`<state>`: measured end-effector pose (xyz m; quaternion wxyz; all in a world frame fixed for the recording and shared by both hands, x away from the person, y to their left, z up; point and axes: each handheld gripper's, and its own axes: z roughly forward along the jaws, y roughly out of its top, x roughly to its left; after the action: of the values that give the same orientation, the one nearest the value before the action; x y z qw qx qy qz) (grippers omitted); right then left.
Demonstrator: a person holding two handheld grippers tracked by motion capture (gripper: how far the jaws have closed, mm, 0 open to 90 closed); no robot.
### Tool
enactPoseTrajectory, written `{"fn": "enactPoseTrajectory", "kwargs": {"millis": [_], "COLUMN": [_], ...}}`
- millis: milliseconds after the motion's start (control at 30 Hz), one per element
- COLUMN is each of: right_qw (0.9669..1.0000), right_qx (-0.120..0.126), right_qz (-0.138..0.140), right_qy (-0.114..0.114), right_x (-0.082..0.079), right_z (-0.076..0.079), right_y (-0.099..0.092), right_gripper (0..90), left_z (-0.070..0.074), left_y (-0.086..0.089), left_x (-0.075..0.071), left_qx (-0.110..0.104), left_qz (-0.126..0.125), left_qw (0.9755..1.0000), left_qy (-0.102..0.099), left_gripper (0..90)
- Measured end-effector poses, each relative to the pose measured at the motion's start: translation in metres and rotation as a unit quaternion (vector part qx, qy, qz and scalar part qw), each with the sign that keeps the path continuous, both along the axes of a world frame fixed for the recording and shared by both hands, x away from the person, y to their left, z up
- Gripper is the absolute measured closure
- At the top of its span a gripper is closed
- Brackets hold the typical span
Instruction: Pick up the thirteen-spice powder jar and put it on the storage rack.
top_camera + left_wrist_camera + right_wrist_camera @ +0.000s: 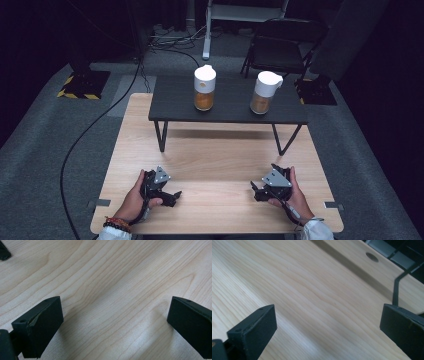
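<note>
Two clear jars with white lids stand on a small black shelf (230, 112) at the back of the wooden table (215, 155). The left jar (204, 88) holds orange-brown powder, and so does the right jar (264, 93). My left gripper (169, 197) rests low on the table at the front left, held in a hand, open with nothing between its jaws (113, 322). At the front right my right gripper (256, 191) also rests on the wood, open and holding nothing (327, 330). Both grippers are far from the jars.
The black shelf stands on thin metal legs (161, 135), one leg also seen in the right gripper view (396, 288). A folding chair (280, 47) and cables (100, 120) lie on the grey carpet beyond the table. Bare wood lies between the two grippers.
</note>
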<state>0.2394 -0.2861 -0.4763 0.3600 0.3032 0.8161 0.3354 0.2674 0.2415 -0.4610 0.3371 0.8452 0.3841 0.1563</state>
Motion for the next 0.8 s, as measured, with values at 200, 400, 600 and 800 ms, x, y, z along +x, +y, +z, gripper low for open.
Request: {"fn": "enactPoseTrajectory", "kwargs": {"millis": [200, 400, 600, 800], "right_qw": [0.9996, 0.9989, 0.9977, 0.9961], "right_qx": [0.008, 0.003, 0.015, 0.033], "right_qz": [-0.016, -0.023, -0.03, -0.036], "right_qy": [0.023, 0.04, 0.059, 0.073], "right_x": [0.002, 0.004, 0.007, 0.011], "right_z": [0.001, 0.001, 0.001, 0.001], "right_y": [-0.01, -0.014, -0.021, -0.028], "right_gripper": [0.8, 1.0, 1.3, 1.4], "left_z": [0.0, 0.0, 0.0, 0.0], "left_y": [0.0, 0.0, 0.0, 0.0], "left_x": [0.0, 0.0, 0.0, 0.001], "left_qx": [0.0, 0.0, 0.0, 0.0], "left_qz": [0.0, -0.001, 0.0, -0.002], "left_qw": [1.0, 1.0, 1.0, 1.0], "left_qy": [0.0, 0.0, 0.0, 0.0], "left_gripper": [0.0, 0.0, 0.0, 0.0]}}
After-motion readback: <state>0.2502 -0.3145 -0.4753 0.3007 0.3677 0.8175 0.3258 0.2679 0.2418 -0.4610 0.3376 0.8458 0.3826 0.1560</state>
